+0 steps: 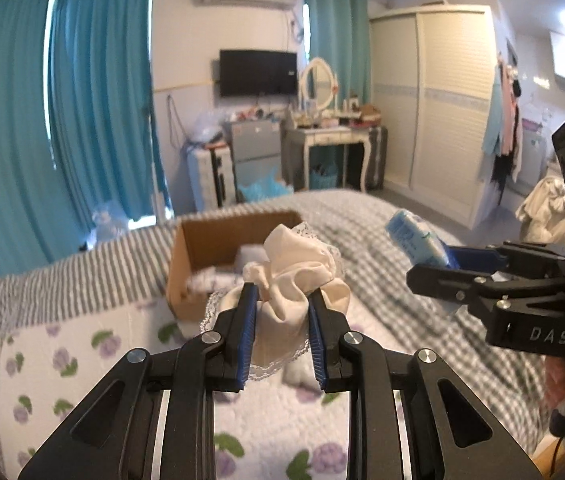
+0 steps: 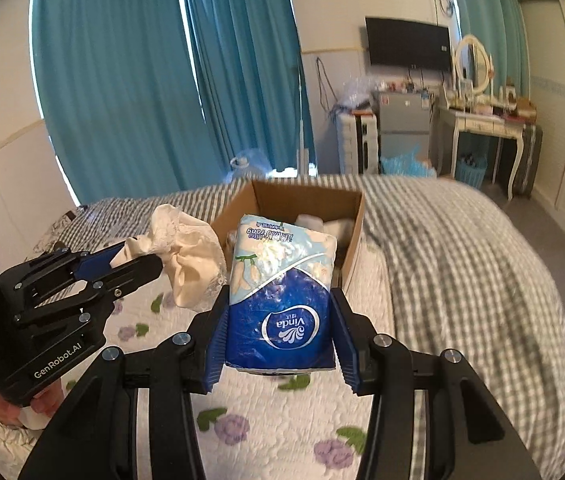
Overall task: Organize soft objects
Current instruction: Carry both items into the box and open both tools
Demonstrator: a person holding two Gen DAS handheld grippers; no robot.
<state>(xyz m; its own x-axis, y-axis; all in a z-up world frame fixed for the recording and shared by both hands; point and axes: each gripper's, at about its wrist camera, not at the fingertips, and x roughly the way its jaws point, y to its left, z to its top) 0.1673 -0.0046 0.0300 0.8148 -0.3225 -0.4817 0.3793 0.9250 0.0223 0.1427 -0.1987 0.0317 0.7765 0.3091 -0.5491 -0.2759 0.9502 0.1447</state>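
Observation:
My left gripper [image 1: 281,300] is shut on a bunched cream cloth with lace trim [image 1: 294,272], held above the bed. The same cloth [image 2: 190,256] shows at the left of the right wrist view, in the left gripper [image 2: 138,256]. My right gripper [image 2: 280,312] is shut on a blue and white tissue pack [image 2: 282,292] marked Vinda, also lifted off the bed. In the left wrist view the pack [image 1: 416,242] sticks out of the right gripper [image 1: 438,268] at the right. An open cardboard box [image 1: 186,264] [image 2: 354,216] sits on the bed beyond both, with pale soft items inside.
The bed carries a floral quilt [image 2: 242,420] near me and a grey checked blanket [image 2: 462,260] further off. Behind it stand teal curtains [image 1: 98,120], a dressing table [image 1: 330,136], a small fridge [image 1: 252,148] and a wardrobe [image 1: 434,100].

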